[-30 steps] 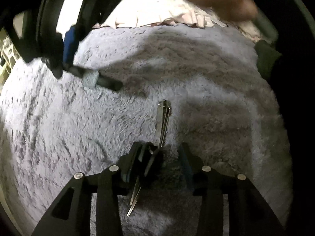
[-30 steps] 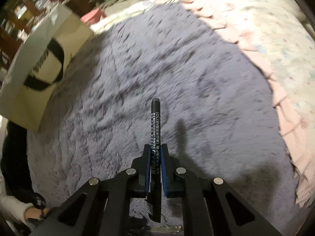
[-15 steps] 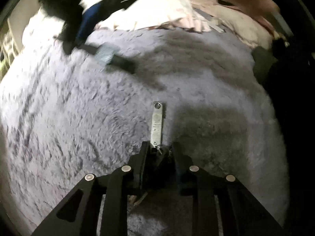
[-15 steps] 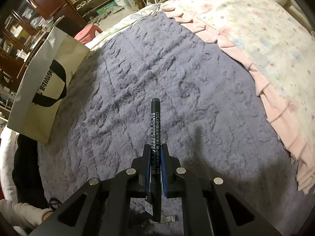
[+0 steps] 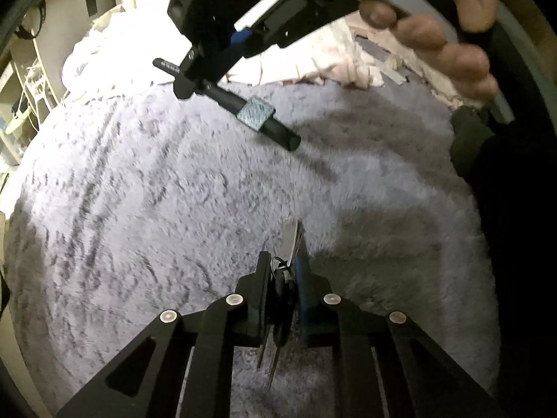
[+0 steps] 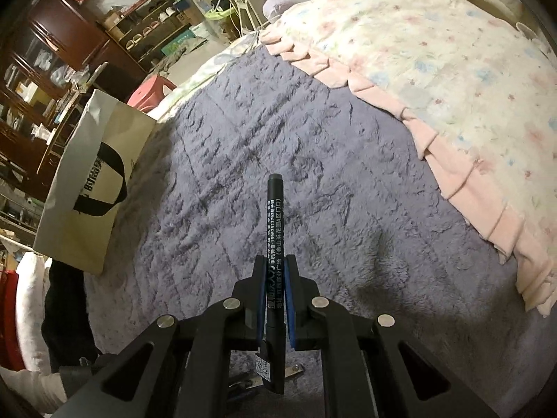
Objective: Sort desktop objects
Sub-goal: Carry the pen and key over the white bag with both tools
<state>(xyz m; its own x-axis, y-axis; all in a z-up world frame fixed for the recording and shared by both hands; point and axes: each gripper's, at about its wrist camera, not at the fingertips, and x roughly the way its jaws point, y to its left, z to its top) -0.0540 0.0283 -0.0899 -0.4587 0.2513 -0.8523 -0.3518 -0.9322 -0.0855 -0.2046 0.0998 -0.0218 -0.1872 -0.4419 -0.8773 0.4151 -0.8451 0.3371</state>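
My right gripper (image 6: 275,268) is shut on a black marker pen (image 6: 274,230) with white print, which points forward above the purple fluffy blanket (image 6: 313,174). The same pen (image 5: 257,118) and gripper show from the side in the left wrist view, raised at the top. My left gripper (image 5: 283,264) is shut on a bunch of keys with a metal nail clipper (image 5: 289,240), held just above the blanket (image 5: 139,209). Thin metal ends hang below the fingers.
A white paper bag (image 6: 87,181) with black handles stands at the blanket's left edge. A floral quilt with a pink ruffle (image 6: 452,87) lies to the right. Shelves and a red stool (image 6: 149,90) are behind. A hand (image 5: 452,35) holds the right gripper.
My left gripper has closed on the keys and lifted them off the blanket. My right gripper has risen with the pen and tilted to show more of the room.
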